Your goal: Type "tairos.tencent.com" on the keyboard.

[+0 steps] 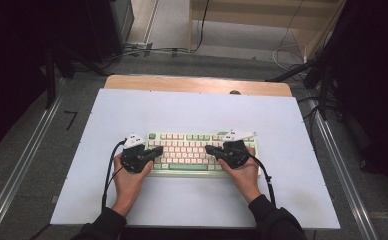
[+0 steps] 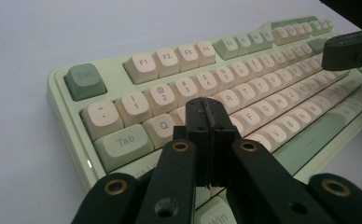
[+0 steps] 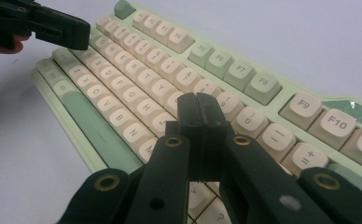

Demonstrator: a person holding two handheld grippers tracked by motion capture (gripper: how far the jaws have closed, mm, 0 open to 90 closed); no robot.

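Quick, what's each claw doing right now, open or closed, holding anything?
Left claw: closed, holding nothing, over the keyboard's left side.
Right claw: closed, holding nothing, over its right side.

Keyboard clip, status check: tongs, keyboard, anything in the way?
Left tongs shut, tip over the keys near W. Right tongs shut, over the O-P area. Green-and-cream mechanical keyboard flat on the white mat. Nothing blocking.

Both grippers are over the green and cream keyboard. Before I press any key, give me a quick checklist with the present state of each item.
1. Left gripper jaws shut: ok.
2. Right gripper jaws shut: ok.
3. Green and cream keyboard flat on the white table mat: ok.
4. Grippers apart from each other, one over each end: ok.
5. Either tip touching a key: cannot tell.
6. Cables off the keys: ok.
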